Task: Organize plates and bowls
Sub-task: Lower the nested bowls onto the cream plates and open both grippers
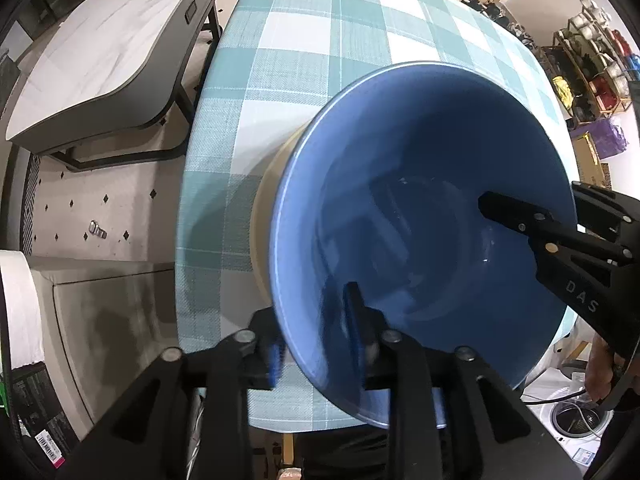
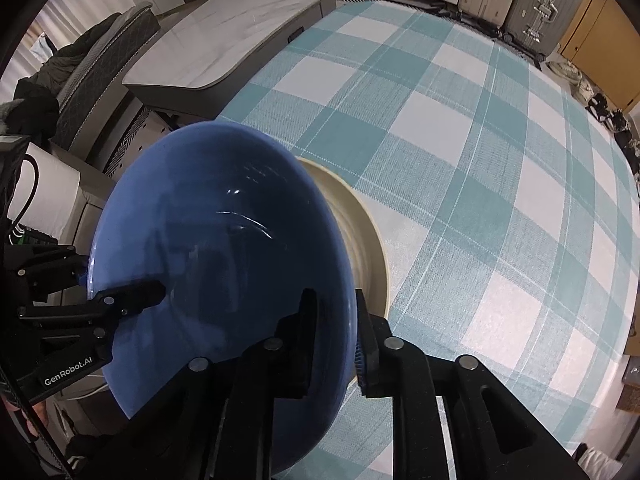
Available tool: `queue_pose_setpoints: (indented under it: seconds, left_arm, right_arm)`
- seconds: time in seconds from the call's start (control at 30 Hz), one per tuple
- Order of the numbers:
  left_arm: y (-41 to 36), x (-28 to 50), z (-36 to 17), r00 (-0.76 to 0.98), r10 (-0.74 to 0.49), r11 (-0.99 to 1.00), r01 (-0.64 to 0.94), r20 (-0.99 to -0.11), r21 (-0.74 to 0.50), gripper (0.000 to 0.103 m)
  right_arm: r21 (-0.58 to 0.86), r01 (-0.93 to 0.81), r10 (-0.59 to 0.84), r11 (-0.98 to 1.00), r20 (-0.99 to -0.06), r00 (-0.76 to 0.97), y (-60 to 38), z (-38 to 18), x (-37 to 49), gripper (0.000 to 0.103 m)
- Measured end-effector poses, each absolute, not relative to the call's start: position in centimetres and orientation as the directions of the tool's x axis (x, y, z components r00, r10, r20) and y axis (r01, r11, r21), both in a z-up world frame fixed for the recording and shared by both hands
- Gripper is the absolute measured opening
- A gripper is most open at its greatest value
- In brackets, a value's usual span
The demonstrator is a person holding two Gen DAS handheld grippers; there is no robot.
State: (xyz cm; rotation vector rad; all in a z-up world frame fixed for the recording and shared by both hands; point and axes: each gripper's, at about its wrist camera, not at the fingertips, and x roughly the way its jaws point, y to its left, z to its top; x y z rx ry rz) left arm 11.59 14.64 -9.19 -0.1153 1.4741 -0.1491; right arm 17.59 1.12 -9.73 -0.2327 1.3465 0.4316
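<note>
Blue glazed ceramic bowl (image 1: 420, 216) sits between both sets of jaws, left gripper (image 1: 316, 340) at six o'clock, right gripper (image 2: 336, 332) opposite, each slightly apart astride the rim. Resting on a cream plate (image 2: 360, 220) on the checked table (image 2: 480, 140), it may skid if released unevenly.

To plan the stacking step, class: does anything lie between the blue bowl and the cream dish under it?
Nothing visible does. The blue bowl is directly over the cream dish on the checked tablecloth. The left gripper and right gripper straddle the bowl's rim. Whether bowl and dish touch cannot be told.
</note>
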Motion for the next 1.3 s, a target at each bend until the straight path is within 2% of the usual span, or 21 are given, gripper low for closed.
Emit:
queue_pose_setpoints:
  seconds: [0.03, 0.17, 0.23, 0.27, 0.3, 0.6, 0.63, 0.7, 0.83, 0.9, 0.97, 1.03, 1.1, 1.2, 1.3]
  left_arm:
    - [14.7, 11.6, -9.1, 0.09, -0.167, 0.986, 0.023, -0.982, -0.166, 0.045]
    - [14.8, 11.3, -8.3, 0.132, -0.149, 0.989, 0.03, -0.98, -0.146, 0.046]
    - [14.7, 11.1, -7.9, 0.146, -0.154, 0.988, 0.028, -0.977, -0.151, 0.047]
    - [14.6, 11.0, -7.8, 0.152, -0.151, 0.989, 0.031, -0.977, -0.148, 0.047]
    - [14.5, 10.8, -7.6, 0.161, -0.146, 0.989, 0.035, -0.976, -0.142, 0.047]
    - [15.4, 9.5, -6.3, 0.258, -0.143, 0.989, 0.006, -0.956, -0.146, 0.05]
    - [15.4, 9.3, -6.1, 0.268, -0.144, 0.989, 0.006, -0.953, -0.148, 0.054]
    - [15.5, 8.9, -5.8, 0.291, -0.142, 0.989, -0.007, -0.946, -0.151, 0.056]
    - [16.2, 8.5, -5.2, 0.337, -0.119, 0.989, -0.047, -0.934, -0.143, 0.058]
    - [16.4, 8.2, -4.6, 0.372, -0.1, 0.99, -0.059, -0.923, -0.131, 0.063]
    - [16.5, 7.6, -3.8, 0.424, -0.068, 0.992, -0.07, -0.903, -0.108, 0.081]
    - [16.1, 7.0, -2.9, 0.491, -0.035, 0.995, -0.062, -0.871, -0.075, 0.085]
    - [15.6, 6.2, -1.8, 0.558, -0.01, 0.997, -0.054, -0.83, -0.048, 0.089]
    - [14.9, 5.0, -0.4, 0.641, 0.015, 0.998, -0.059, -0.767, -0.03, 0.095]
    - [14.2, 3.7, 0.5, 0.711, 0.101, 0.994, -0.109, -0.696, 0.033, 0.103]
  right_arm:
    - [0.08, -0.431, 0.166, 0.899, -0.972, 0.166, 1.2, -9.6, 17.5, 0.021]
    - [0.074, -0.432, 0.177, 0.899, -0.963, 0.203, 1.1, -8.9, 17.3, 0.033]
    - [0.07, -0.432, 0.181, 0.899, -0.959, 0.219, 1.1, -8.6, 17.3, 0.042]
    - [0.067, -0.431, 0.18, 0.9, -0.957, 0.226, 1.0, -8.5, 17.3, 0.05]
    - [0.055, -0.43, 0.176, 0.901, -0.953, 0.245, 1.0, -8.2, 17.2, 0.053]
    - [0.052, -0.466, 0.217, 0.883, -0.926, 0.308, 0.8, -6.3, 15.9, 0.054]
    - [0.062, -0.47, 0.232, 0.88, -0.921, 0.313, 0.8, -6.1, 15.6, 0.055]
    - [0.091, -0.471, 0.261, 0.878, -0.914, 0.31, 0.6, -5.7, 15.1, 0.068]
    - [0.095, -0.453, 0.295, 0.886, -0.87, 0.395, -0.6, -3.9, 14.0, 0.07]
    - [0.1, -0.445, 0.31, 0.89, -0.848, 0.429, -1.1, -3.0, 13.5, 0.077]
    - [0.119, -0.44, 0.337, 0.89, -0.822, 0.46, -1.8, -2.1, 12.8, 0.082]
    - [0.135, -0.433, 0.358, 0.891, -0.796, 0.488, -2.5, -1.3, 12.1, 0.083]
    - [0.15, -0.425, 0.372, 0.893, -0.778, 0.507, -3.0, -0.9, 11.5, 0.089]
    - [0.184, -0.397, 0.386, 0.899, -0.76, 0.523, -3.7, -1.3, 10.5, 0.089]
    - [0.214, -0.368, 0.398, 0.905, -0.729, 0.557, -4.6, -1.6, 9.4, 0.089]
